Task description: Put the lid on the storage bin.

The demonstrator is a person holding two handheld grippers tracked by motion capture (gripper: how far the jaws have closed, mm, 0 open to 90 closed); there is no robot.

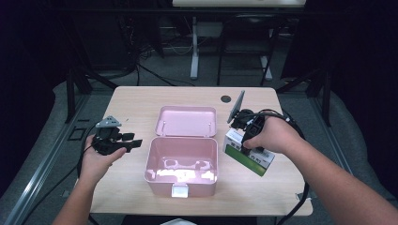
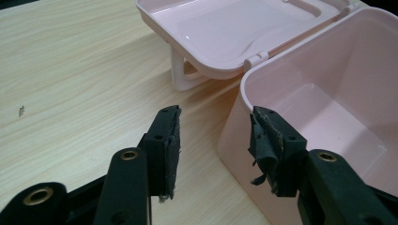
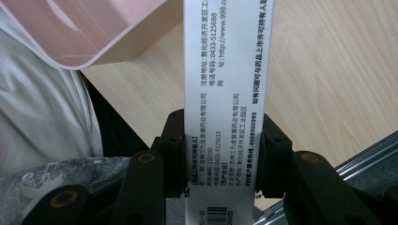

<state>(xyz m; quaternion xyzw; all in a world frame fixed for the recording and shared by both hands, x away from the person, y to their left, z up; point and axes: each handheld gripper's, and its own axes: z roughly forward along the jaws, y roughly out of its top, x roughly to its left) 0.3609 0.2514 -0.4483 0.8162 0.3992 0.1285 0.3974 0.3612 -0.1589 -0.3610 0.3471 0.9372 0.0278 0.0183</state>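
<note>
Just right of the open pink box (image 1: 182, 164), the right gripper (image 1: 248, 136) has its jaws clamped across the narrow faces of a white-and-green carton (image 1: 248, 157), held near one end. It looks light and thin-walled, so a firm squeeze could dent it. The left gripper (image 2: 213, 140) waits with jaws apart and empty by the box's wall. The box mouth is wide and bare; the near rim is the edge to clear.

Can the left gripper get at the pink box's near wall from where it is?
Probably yes: the left gripper is open beside the box, with bare table around it.
</note>
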